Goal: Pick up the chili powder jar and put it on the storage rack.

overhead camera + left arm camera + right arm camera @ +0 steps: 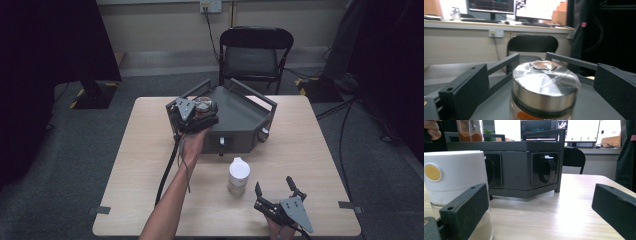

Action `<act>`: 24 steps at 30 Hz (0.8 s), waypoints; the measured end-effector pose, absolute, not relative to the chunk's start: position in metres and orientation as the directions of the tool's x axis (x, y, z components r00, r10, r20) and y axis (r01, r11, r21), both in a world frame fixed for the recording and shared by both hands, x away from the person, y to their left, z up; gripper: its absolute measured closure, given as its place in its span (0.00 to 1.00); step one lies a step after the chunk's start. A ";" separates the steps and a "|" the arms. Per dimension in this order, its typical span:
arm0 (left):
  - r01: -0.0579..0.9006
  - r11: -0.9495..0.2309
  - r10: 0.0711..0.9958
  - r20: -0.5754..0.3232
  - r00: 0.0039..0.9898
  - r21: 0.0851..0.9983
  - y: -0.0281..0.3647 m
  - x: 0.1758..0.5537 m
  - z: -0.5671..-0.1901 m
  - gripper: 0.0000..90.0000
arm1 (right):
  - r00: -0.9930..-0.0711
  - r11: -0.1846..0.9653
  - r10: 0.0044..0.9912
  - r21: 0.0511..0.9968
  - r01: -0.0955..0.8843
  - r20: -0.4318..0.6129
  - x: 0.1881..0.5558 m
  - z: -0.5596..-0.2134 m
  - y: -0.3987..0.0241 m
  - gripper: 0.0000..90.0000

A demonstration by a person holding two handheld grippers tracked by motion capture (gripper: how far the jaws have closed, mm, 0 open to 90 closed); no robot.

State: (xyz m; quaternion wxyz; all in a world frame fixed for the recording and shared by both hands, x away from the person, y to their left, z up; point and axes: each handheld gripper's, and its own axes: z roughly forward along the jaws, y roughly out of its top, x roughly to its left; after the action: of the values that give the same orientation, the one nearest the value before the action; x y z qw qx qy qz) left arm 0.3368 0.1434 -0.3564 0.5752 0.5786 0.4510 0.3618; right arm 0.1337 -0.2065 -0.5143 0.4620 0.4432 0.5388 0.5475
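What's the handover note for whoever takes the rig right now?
Left tool: over the grey rack, jaws open on either side of the metal-lidded spice jar; they do not appear to touch it. The jar looks set on the rack's top.
Right tool: open, holding nothing, low over the table just right of the white-capped jar.
Done: the metal-lidded jar appears placed on the rack.
Left: the white-capped jar stands on the table in front of the rack; it is likely next for the right tool.
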 end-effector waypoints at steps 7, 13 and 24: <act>0.072 0.066 0.935 -0.087 0.344 0.995 0.146 0.331 -0.357 0.00 | -0.176 0.007 0.984 1.000 -0.028 -0.012 0.134 -0.514 -0.206 0.00; 0.058 0.051 0.936 -0.068 0.347 0.997 0.145 0.326 -0.359 0.00 | -0.176 0.008 0.984 1.000 -0.029 -0.013 0.134 -0.514 -0.206 0.00; 0.044 0.055 0.936 -0.067 0.346 0.997 0.152 0.313 -0.365 0.00 | -0.175 0.007 0.984 1.000 -0.028 -0.012 0.134 -0.514 -0.206 0.00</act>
State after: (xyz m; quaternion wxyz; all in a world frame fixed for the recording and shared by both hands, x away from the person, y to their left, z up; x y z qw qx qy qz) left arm 0.3128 0.1518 -0.3654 0.5873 0.5729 0.4275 0.3796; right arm 0.1336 -0.2056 -0.5143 0.4634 0.4446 0.5376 0.5464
